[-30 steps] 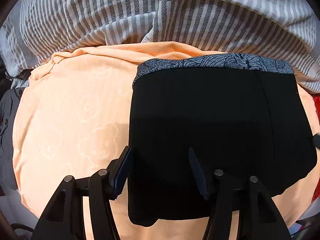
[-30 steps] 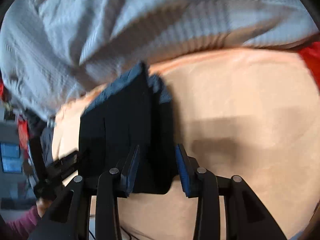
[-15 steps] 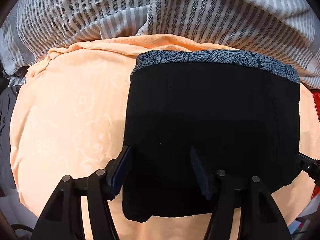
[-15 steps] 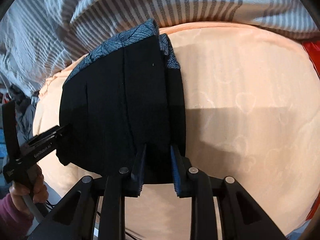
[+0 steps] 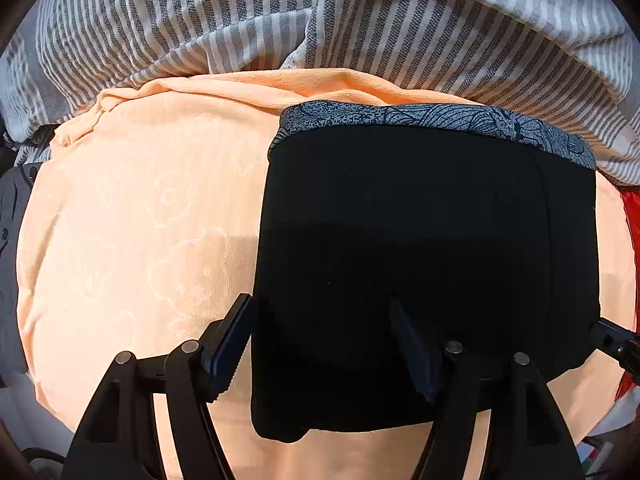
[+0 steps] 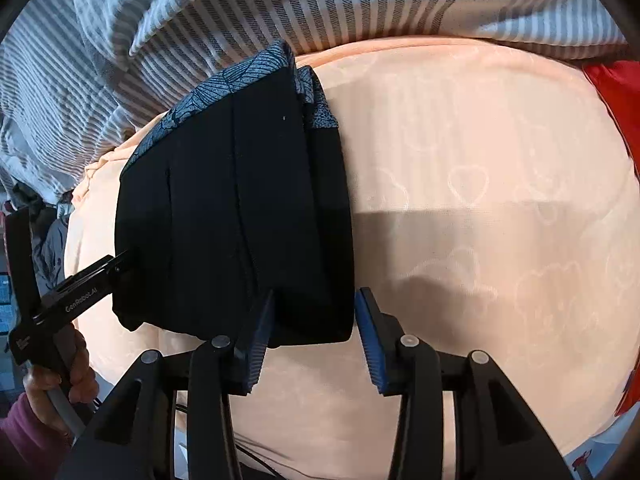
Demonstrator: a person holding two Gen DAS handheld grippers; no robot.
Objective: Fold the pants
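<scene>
The black pants (image 5: pixel 428 264) with a grey-blue patterned waistband (image 5: pixel 432 118) lie folded flat on a peach bedsheet (image 5: pixel 140 220). My left gripper (image 5: pixel 320 332) is open, its fingers standing over the pants' near left edge. In the right wrist view the pants (image 6: pixel 240 208) lie at the left. My right gripper (image 6: pixel 314 320) is open, its fingers either side of the pants' near right corner. The left gripper (image 6: pixel 100 276) shows there at the pants' left edge, held by a hand.
A grey-and-white striped blanket (image 5: pixel 320 20) is bunched along the far side of the sheet. Red fabric (image 6: pixel 616 92) lies at the right edge. Dark clothing (image 5: pixel 12 216) lies off the left edge of the sheet.
My right gripper has opened from nearly shut around the pants' near corner. The left gripper has barely moved. The pants lie still.
</scene>
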